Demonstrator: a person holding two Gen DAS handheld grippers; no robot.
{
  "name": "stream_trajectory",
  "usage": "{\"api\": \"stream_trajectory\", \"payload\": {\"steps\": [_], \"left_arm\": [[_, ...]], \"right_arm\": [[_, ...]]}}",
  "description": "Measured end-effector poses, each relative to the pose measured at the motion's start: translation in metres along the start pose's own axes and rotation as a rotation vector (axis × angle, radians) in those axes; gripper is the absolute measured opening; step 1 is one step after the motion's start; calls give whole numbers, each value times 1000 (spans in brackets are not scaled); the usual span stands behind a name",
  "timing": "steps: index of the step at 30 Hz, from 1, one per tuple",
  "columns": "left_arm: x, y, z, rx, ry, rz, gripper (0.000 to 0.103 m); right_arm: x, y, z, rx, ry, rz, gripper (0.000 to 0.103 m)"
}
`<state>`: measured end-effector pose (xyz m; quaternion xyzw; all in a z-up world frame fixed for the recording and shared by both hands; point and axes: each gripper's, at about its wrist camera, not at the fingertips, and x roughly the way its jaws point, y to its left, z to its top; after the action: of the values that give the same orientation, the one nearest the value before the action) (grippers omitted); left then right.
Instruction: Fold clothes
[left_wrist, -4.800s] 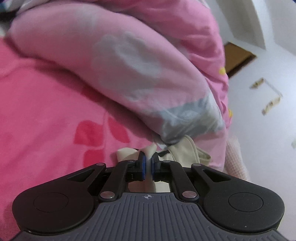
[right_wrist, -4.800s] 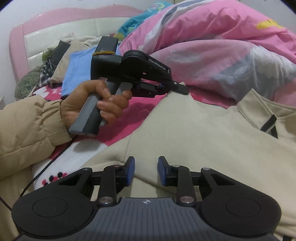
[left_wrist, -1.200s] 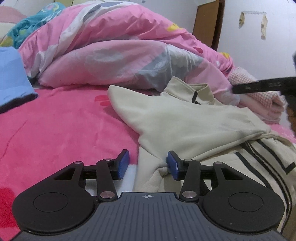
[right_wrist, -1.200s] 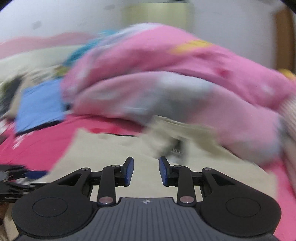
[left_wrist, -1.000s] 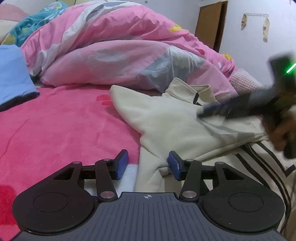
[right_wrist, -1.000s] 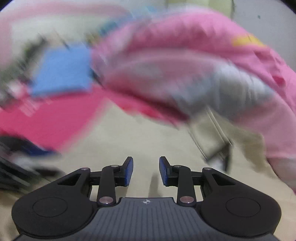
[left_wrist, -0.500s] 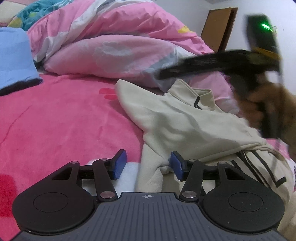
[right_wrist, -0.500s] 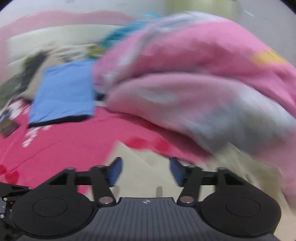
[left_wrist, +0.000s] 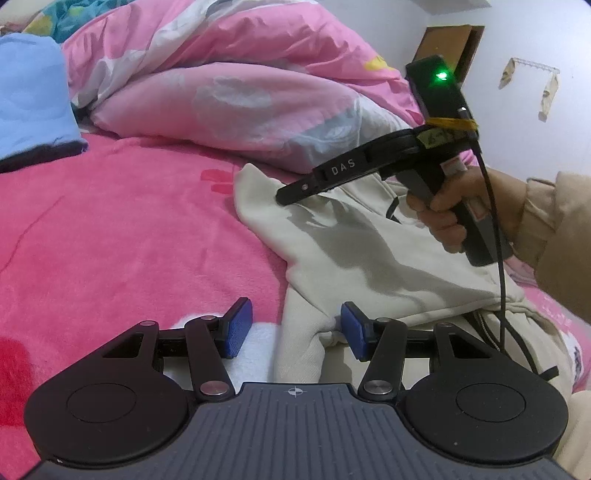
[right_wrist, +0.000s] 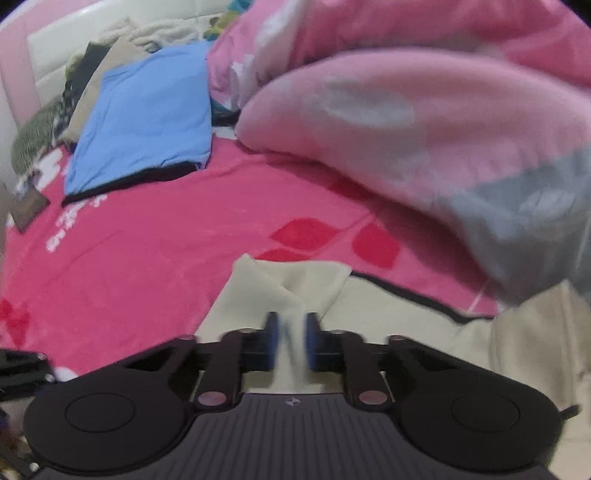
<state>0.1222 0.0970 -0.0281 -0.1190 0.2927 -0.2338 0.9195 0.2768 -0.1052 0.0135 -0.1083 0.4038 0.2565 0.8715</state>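
Observation:
A cream jacket (left_wrist: 351, 236) with black stripes lies folded over on the pink bed sheet (left_wrist: 129, 240). My left gripper (left_wrist: 295, 330) is open at the jacket's near edge; a bunched fold of cream cloth lies between its blue pads (left_wrist: 238, 328) without being pinched. In the left wrist view a hand (left_wrist: 450, 206) holds my right gripper (left_wrist: 284, 195) down at the jacket's far left corner. The right wrist view shows my right gripper (right_wrist: 291, 338) shut on that cream corner (right_wrist: 291, 288), the cloth pressed between the pads.
A bulky pink duvet (left_wrist: 240, 92) is heaped just behind the jacket. A folded blue garment (right_wrist: 147, 110) and other clothes lie by the pink headboard (right_wrist: 22, 55). The gripper's black cable (left_wrist: 498, 258) hangs over the jacket. A brown door (left_wrist: 443, 40) stands behind.
My right gripper swept left across the jacket to its far corner, opened wider, then shut on the cloth. My left gripper stayed open at the near edge.

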Motion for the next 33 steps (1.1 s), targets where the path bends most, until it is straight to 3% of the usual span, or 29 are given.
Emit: {"api": "stream_trajectory", "payload": {"steps": [4,10,14,17,20,25,29,33], "left_arm": [[-1,2,0,-16,0,-6,53],[0,3,1,-18,0,-4,53],[-1,4,3,-24,1,-7,53],[-2,4,4,-25,3,-6,53],[-2,4,4,-23,3,-3,53],[-4,6,3,-34,6,-8,53],[-4,9,4,-49,12,-16,53],[-4,10,5,-58,16,-22,53]], "right_arm": [[-18,-4,-1,51,-125,-21,4],[-9,-13,-15,95,-160,-87,3],[-12,-11,-21,129,-229,-150,1],[-6,-12,-24,113,-233,-196,1],[17,-15,-23,83,-152,-182,2],[19,-13,-14,73,-138,-291,3],[-20,-12,-8,125,-243,-235,4],[-33,11,-1,42,-239,-59,5]]}}
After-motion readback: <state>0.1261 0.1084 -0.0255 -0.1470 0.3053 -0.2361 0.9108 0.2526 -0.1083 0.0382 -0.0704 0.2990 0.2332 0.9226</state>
